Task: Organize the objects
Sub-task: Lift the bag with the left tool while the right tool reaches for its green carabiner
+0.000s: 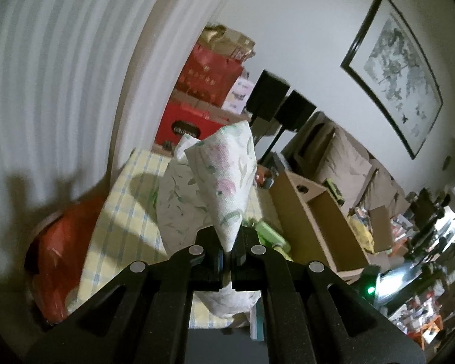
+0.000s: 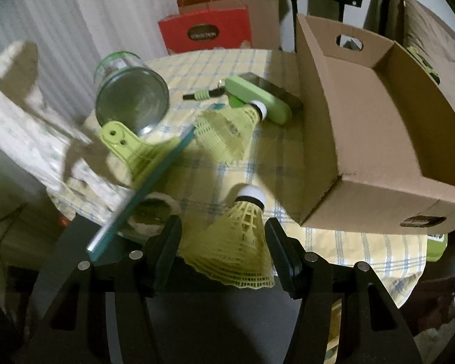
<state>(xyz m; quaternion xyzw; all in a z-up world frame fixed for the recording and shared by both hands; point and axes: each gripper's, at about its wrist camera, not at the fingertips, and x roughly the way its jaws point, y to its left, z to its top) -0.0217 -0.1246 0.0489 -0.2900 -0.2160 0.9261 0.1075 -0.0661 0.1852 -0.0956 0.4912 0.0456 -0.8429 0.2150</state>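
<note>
Left wrist view: left gripper (image 1: 227,253) pinched tight on a floral paper towel (image 1: 227,179), lifted above the checked tablecloth (image 1: 121,212). Right gripper (image 2: 224,254) stood about half open around a yellow shuttlecock (image 2: 242,242) – pad contact unclear. Cardboard box (image 2: 364,139) sat beside it on the table, visible inside bare; a glass jar (image 2: 130,91) further back also looked empty.

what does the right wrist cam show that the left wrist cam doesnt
Only the right wrist view: the right gripper open around a yellow shuttlecock, a second shuttlecock, a glass jar on its side. Only the left wrist view: the left gripper shut on a floral cloth, a framed picture. Both: the cardboard box, the checked tablecloth.
</note>
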